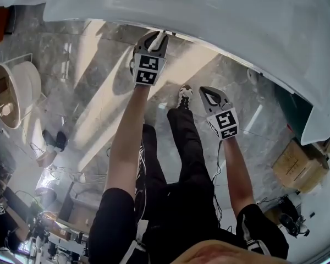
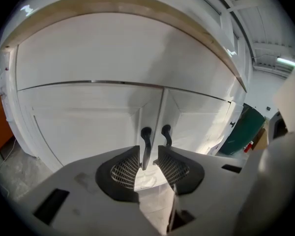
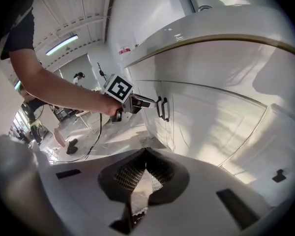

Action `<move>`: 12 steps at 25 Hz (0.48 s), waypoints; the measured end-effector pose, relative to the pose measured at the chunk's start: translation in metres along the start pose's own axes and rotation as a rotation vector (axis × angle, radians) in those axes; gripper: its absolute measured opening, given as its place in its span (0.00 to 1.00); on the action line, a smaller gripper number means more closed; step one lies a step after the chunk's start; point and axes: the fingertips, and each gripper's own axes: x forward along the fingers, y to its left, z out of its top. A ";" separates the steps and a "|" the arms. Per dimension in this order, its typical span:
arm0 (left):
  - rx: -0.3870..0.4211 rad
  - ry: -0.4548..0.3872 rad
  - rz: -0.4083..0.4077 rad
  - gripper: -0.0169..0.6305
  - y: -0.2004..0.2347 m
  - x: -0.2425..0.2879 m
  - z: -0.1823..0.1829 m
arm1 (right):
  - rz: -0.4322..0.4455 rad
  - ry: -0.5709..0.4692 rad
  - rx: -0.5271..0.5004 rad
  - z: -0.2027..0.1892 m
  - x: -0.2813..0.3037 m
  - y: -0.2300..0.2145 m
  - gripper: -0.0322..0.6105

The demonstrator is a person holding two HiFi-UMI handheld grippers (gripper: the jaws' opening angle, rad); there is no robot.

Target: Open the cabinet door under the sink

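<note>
The white cabinet under the sink has two shut doors (image 2: 88,127) that meet at a centre seam, each with a black handle. My left gripper (image 2: 148,154) is open, its jaws on either side of the left door's handle (image 2: 146,144) with a small gap on the right. The second handle (image 2: 165,134) stands just to the right, outside the jaws. In the head view my left gripper (image 1: 163,36) reaches under the white sink counter (image 1: 220,15). My right gripper (image 1: 205,91) hangs back over the floor, shut and empty. From its own view, my right gripper (image 3: 146,154) faces the left gripper (image 3: 137,102) at the handles (image 3: 162,108).
A person's black-trousered legs and a shoe (image 1: 185,96) stand on the grey marble floor between the grippers. A cardboard box (image 1: 297,166) lies at the right and a round white fixture (image 1: 16,92) at the left. A dark green object (image 2: 243,129) stands beside the cabinet's right end.
</note>
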 end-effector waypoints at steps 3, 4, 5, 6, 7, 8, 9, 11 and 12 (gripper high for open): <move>-0.018 0.011 0.024 0.20 0.019 0.014 -0.010 | 0.003 0.029 0.014 -0.011 0.014 0.007 0.14; -0.024 0.014 0.033 0.20 0.021 0.018 -0.011 | 0.004 0.038 0.019 -0.015 0.015 0.007 0.14; -0.031 0.017 0.045 0.20 0.022 0.021 -0.012 | 0.005 0.045 0.022 -0.020 0.014 0.007 0.14; -0.042 0.016 0.061 0.20 0.023 0.024 -0.012 | 0.006 0.052 0.022 -0.023 0.013 0.007 0.14; -0.056 0.012 0.076 0.20 0.024 0.025 -0.012 | 0.007 0.059 0.018 -0.026 0.012 0.007 0.14; -0.070 0.004 0.088 0.17 0.025 0.026 -0.012 | 0.007 0.065 0.012 -0.027 0.011 0.007 0.14; -0.080 -0.004 0.096 0.13 0.025 0.026 -0.011 | 0.007 0.069 0.006 -0.028 0.011 0.007 0.14; -0.076 -0.015 0.111 0.11 0.025 0.027 -0.009 | 0.006 0.071 -0.001 -0.027 0.009 0.005 0.14; -0.074 -0.019 0.116 0.11 0.025 0.027 -0.009 | 0.006 0.069 -0.002 -0.026 0.008 0.005 0.14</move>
